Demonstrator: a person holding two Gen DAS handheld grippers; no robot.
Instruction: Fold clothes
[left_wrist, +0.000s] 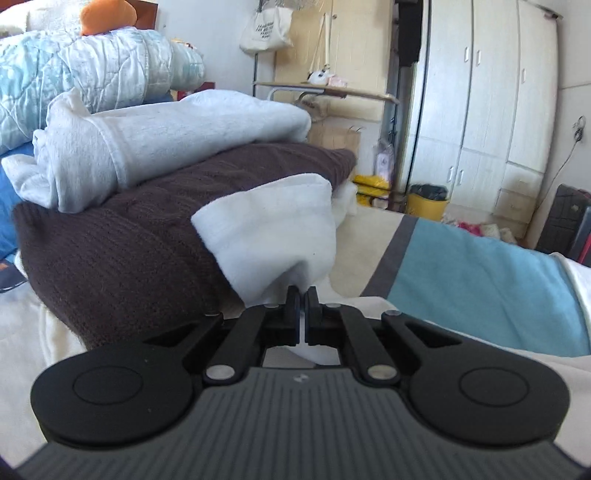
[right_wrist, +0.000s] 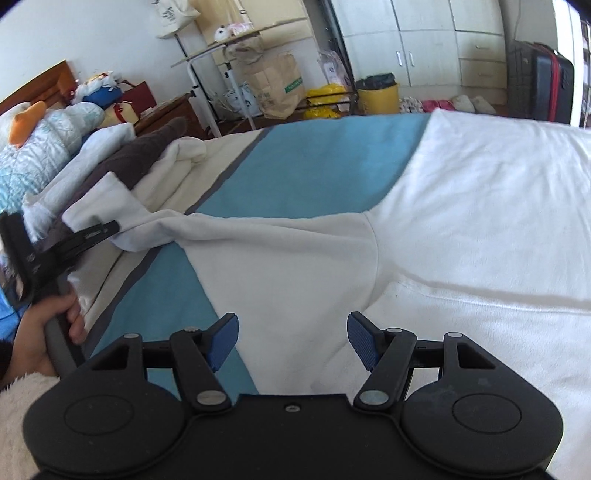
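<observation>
Left gripper (left_wrist: 303, 295) pinches the sleeve cuff (left_wrist: 269, 236) of the white sweatshirt (right_wrist: 461, 206), spread right of the brown sweater (left_wrist: 122, 236). Right gripper (right_wrist: 291, 339) hovers over it, jaws wide, empty. Best keep that sleeve taut, crease straight.

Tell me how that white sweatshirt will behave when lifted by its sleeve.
Likely floppy: the sleeve sags where the left tongs pinch its cuff. The white sweatshirt looks fleecy, so it will probably drag on the bedspread rather than slide.
</observation>
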